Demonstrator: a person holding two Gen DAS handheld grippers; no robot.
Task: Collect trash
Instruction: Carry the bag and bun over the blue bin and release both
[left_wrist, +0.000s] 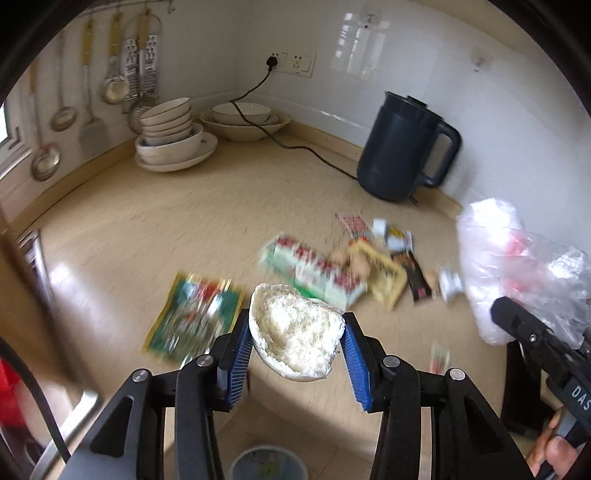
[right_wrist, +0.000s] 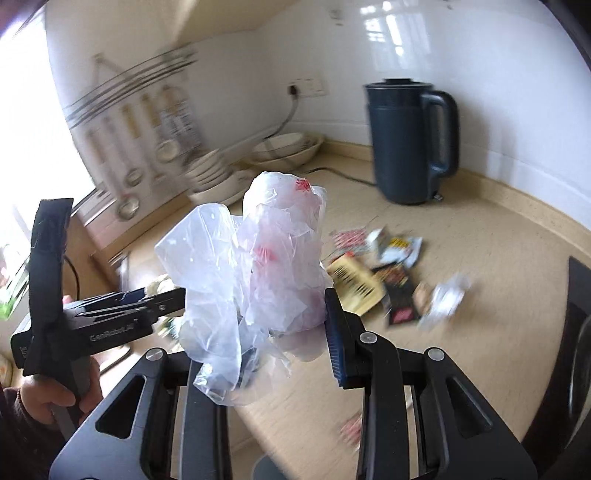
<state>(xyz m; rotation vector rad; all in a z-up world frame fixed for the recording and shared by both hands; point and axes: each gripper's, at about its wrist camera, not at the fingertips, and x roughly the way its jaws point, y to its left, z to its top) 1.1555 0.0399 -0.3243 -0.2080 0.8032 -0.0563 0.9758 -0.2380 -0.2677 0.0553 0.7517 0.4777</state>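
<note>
A torn piece of white bread (left_wrist: 295, 336) sits between the blue pads of my left gripper (left_wrist: 295, 321), which is shut on it and holds it above the beige counter (left_wrist: 147, 229). My right gripper (right_wrist: 277, 306) is shut on a crumpled clear plastic bag with red print (right_wrist: 273, 258); the bag hides its left finger. That bag (left_wrist: 517, 258) also shows at the right of the left wrist view. Loose trash lies on the counter: a green packet (left_wrist: 195, 317), a red-and-white wrapper (left_wrist: 314, 269), a yellow packet (right_wrist: 354, 280), a black sachet (right_wrist: 399, 291) and crumpled white paper (right_wrist: 447, 295).
A dark kettle (left_wrist: 402, 147) stands at the back wall, its cord running to a socket. Stacked bowls (left_wrist: 170, 133) fill the back left corner under hanging utensils. A round container rim (left_wrist: 267, 463) shows below the left gripper. A small wrapper (left_wrist: 439, 358) lies near the front edge.
</note>
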